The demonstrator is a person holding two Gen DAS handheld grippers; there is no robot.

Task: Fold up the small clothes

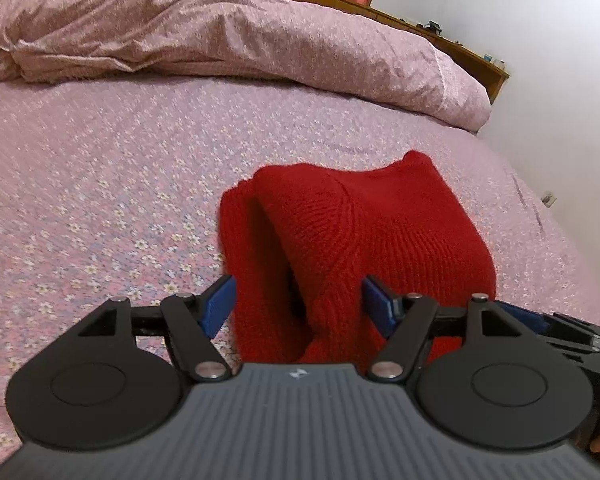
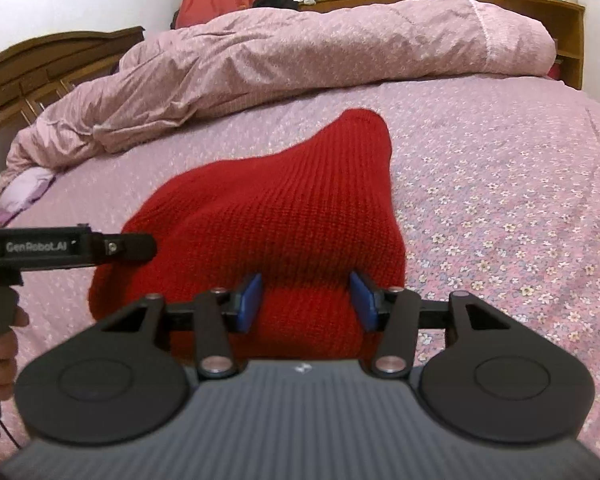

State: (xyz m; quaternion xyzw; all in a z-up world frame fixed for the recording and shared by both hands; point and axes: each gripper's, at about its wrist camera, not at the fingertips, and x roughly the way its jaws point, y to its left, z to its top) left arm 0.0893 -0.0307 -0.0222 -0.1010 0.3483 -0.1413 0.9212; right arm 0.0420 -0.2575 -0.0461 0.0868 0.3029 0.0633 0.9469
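Pink flowery bedsheet (image 2: 500, 184) lies under a red knitted sweater (image 2: 284, 216), whose long side points to 12 o'clock. Both grippers sit at its 6 o'clock edge: left gripper (image 1: 298, 304) half open around loose folds, right gripper (image 2: 304, 300) (nearer the middle) partly closed astride the hem; a firm hold cannot be told.

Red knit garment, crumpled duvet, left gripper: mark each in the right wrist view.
red knit garment (image 2: 284, 216): right wrist view, middle of the raised knit body.
crumpled duvet (image 2: 300, 52): right wrist view, top of the bunched pink fabric.
left gripper (image 2: 112, 247): right wrist view, black finger tip beside the garment.
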